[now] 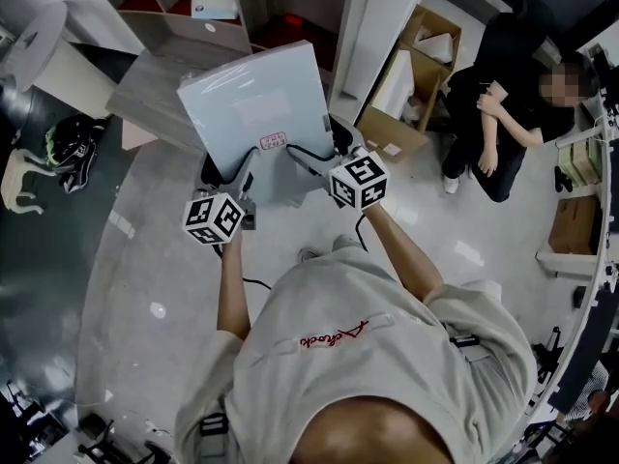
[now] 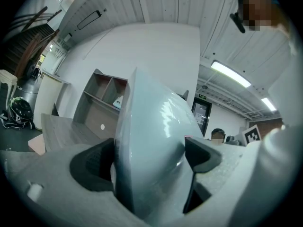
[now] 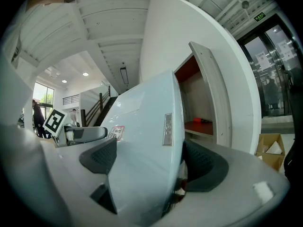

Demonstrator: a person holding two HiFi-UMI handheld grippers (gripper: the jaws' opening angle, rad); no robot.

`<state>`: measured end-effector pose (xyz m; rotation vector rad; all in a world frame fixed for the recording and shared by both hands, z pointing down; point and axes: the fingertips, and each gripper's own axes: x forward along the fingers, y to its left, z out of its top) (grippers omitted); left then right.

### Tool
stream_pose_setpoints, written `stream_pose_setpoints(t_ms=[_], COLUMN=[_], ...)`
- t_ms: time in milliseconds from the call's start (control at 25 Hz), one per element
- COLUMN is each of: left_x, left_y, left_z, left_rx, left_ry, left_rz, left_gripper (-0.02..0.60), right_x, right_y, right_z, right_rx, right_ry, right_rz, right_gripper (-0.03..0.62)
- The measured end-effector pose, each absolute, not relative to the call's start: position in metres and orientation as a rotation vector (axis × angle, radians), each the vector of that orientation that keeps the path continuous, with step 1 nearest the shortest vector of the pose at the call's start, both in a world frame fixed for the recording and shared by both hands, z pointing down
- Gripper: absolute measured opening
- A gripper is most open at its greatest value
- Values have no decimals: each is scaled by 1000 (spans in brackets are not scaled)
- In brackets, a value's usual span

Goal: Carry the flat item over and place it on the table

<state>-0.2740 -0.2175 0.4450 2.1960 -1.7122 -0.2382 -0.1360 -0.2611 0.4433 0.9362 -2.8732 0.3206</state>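
A flat pale grey-blue box (image 1: 256, 114) in glossy wrap hangs in the air in front of me, held by its near edge. My left gripper (image 1: 230, 176) is shut on its near left part, and my right gripper (image 1: 324, 156) is shut on its near right part. In the left gripper view the box (image 2: 151, 145) fills the gap between the dark pads (image 2: 94, 164). The right gripper view shows the box (image 3: 147, 145) clamped the same way, a small label on its side. A grey wooden table (image 1: 155, 95) lies under the box's far edge.
A shelf unit (image 1: 208, 8) with red-backed compartments stands beyond the table. An open cardboard carton (image 1: 411, 75) sits on the floor to the right. A person in black (image 1: 503, 124) sits against the wall at the right. A helmet (image 1: 73, 143) lies at the left.
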Motion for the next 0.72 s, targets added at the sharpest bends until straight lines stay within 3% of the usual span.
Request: stream_pose_setpoints(t_ms=[720], left_x=[-274], left_y=[-250], left_z=[480], left_rx=[2023], left_ry=[-1799], left_rz=[-166], left_gripper=[468], right_x=[-141], right_y=[-308], right_z=[484], right_rx=[774], right_ry=[-2840], right_rz=[475], right_gripper=[456])
